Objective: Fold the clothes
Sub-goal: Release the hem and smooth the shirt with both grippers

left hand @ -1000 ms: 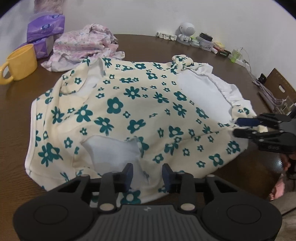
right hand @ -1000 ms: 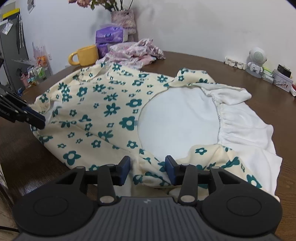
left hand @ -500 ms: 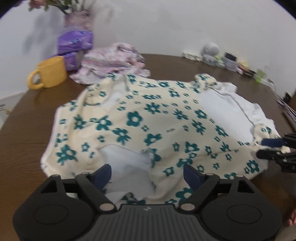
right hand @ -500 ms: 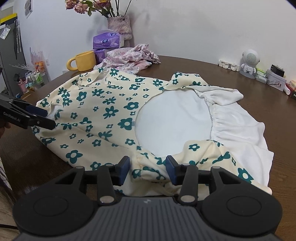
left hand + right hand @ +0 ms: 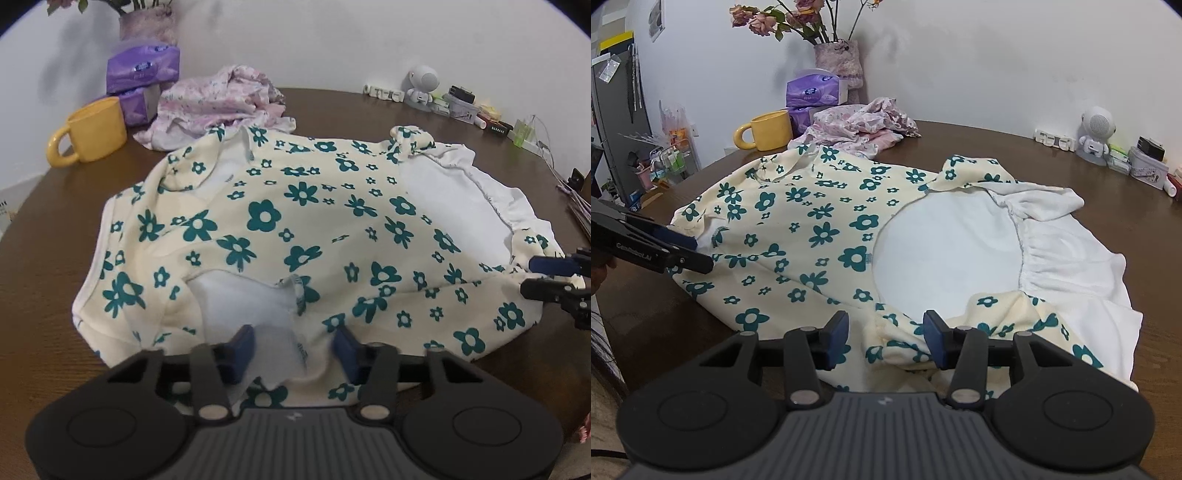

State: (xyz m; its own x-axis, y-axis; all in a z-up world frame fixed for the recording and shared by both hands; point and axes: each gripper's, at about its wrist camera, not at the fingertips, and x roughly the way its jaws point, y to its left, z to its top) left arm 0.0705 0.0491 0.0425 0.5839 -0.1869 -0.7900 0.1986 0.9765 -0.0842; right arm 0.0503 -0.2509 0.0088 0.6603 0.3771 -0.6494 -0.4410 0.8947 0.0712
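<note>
A cream garment with teal flowers (image 5: 280,221) and a white lining lies spread on the brown table (image 5: 40,258). My left gripper (image 5: 293,345) is at its near edge, jaws closed in on a bunched fold of white lining and printed hem. In the right wrist view, the left gripper (image 5: 698,253) pinches the garment's left edge. My right gripper (image 5: 884,334) holds a rolled fold of the flowered hem (image 5: 897,339), beside the white panel (image 5: 945,251). From the left wrist view, the right gripper (image 5: 528,277) pinches the garment's right corner.
A yellow mug (image 5: 94,133), purple tissue packs (image 5: 142,70) and a crumpled pink garment (image 5: 221,103) sit at the back left. A vase of flowers (image 5: 836,61) stands behind them. A small white robot figure (image 5: 1097,133) and desk clutter line the back right.
My left gripper opened wide, let go of the hem and pulled back, then narrowed again around a fold at the near edge. The right gripper kept its hold and lifted slightly.
</note>
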